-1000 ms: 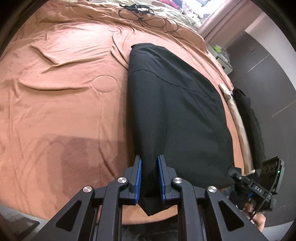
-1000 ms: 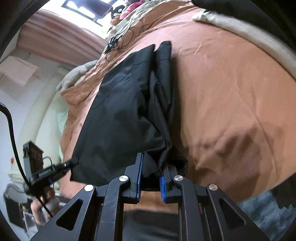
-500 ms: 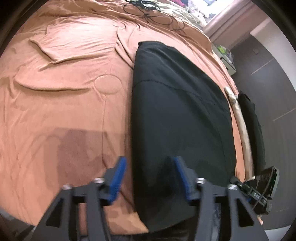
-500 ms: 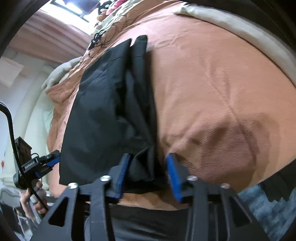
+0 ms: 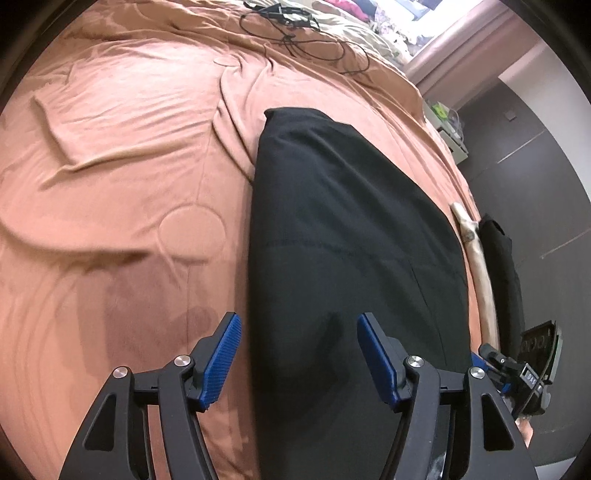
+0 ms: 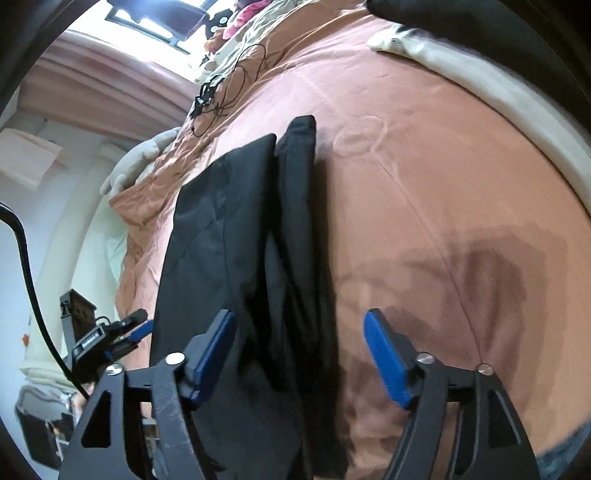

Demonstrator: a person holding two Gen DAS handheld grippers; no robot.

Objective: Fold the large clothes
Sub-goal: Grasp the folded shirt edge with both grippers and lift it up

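Observation:
A long black garment (image 5: 351, 240) lies folded lengthwise on the orange-brown bedspread (image 5: 110, 166). My left gripper (image 5: 298, 321) stands open over its near end, the blue pads apart and off the cloth. In the right wrist view the same garment (image 6: 240, 240) shows a narrower folded strip along its right side. My right gripper (image 6: 299, 314) straddles that strip; its jaws are opening and the pads do not press on the cloth. Each gripper shows small in the other's view: the right gripper (image 5: 487, 354) and the left gripper (image 6: 138, 325).
Black cables (image 5: 295, 29) lie tangled at the bed's far end. A beige cloth strip (image 5: 476, 258) and another dark garment (image 5: 502, 277) run along the bed's right edge. Dark wardrobe doors (image 5: 535, 166) stand beyond. Bare bedspread (image 6: 424, 184) spreads right of the garment.
Both grippers were shut on the garment's near edge; both have let go and opened wide. The garment's end now lies flat on the bed, and both cameras have pulled back along it.

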